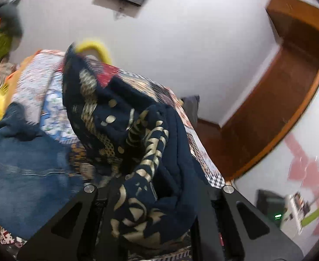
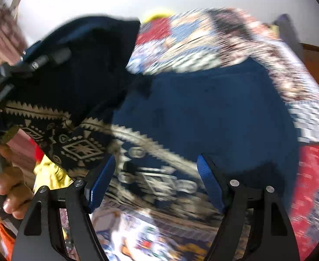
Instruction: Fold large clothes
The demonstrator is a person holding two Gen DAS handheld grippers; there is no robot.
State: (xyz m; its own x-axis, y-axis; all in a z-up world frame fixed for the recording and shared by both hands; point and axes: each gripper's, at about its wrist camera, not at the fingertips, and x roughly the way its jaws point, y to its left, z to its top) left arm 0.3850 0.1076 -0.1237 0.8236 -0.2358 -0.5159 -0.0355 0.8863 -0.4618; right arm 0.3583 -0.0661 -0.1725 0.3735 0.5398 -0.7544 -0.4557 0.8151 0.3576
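- Your left claw [image 1: 150, 198] is smothered by the bunched navy patterned garment [image 1: 124, 134]; nothing passes ahead of it.
- Your right claw [image 2: 156, 182] has open space between its blue pads [image 2: 100, 182], above the garment's flat part.
- Jeans [image 1: 24, 169] crowd the left claw's left side.

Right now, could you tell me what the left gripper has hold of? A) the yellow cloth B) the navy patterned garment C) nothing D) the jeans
B: the left gripper is shut on a bunched fold of the navy patterned garment, which hangs from it above the quilt.
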